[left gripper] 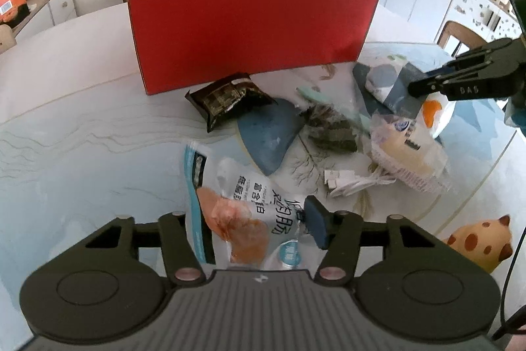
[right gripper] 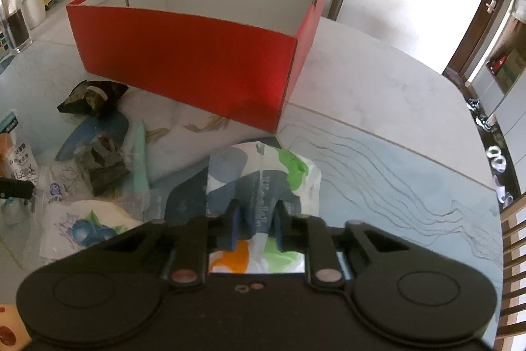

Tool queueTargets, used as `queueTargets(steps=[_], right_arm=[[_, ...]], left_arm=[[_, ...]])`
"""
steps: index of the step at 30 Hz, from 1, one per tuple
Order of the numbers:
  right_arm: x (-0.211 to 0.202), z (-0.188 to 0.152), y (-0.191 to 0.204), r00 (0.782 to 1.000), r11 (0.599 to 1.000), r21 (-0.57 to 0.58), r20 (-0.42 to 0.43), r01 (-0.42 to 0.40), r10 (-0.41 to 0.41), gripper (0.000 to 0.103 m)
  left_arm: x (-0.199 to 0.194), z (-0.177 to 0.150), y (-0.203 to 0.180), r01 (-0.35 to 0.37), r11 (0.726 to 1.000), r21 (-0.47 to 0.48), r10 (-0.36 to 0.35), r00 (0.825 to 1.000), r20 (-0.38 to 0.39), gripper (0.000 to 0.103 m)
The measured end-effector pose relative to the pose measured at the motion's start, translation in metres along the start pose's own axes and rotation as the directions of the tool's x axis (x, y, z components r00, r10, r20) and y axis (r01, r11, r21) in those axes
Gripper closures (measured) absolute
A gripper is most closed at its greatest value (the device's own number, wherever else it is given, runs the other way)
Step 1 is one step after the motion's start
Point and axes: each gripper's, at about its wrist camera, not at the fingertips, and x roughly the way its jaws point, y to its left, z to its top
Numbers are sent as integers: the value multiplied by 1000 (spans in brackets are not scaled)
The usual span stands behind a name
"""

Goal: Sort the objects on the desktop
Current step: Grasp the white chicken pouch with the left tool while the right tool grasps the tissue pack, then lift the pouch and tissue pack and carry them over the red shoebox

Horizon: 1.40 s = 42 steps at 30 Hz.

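So the right gripper (right gripper: 254,224) has its fingers pinched onto the patterned white bag (right gripper: 263,173), low near its edge, I guess so it lifts clean over the wall of the red box (right gripper: 184,68) just behind. Left gripper (left gripper: 259,226) sits spread apart around the chicken sausage pack (left gripper: 240,203), seemingly lined up to grab; everything's on the table (left gripper: 82,127)
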Motion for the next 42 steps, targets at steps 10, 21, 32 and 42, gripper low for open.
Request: queueTargets(steps=[10,21,32,42], right_arm=[[-20,3,0,998,1000,-11,52,20,-20,99],[-46,10,1,996,1000,17,89,7,-9,99],[-79,31,-1,990,998,61,144,-22,13,99],[-92,60,4,983,998,55,184,-6,-4,99]], left_arm=[[-9,3,7,24,997,-67,-23,1000,15,54],[-33,18,11,53,991,-123,-46,997,65,54],[-56,60,7,88,990,-114,-74,990,123,54],[-67,107,2,107,993,-48,-97,977,188,54]])
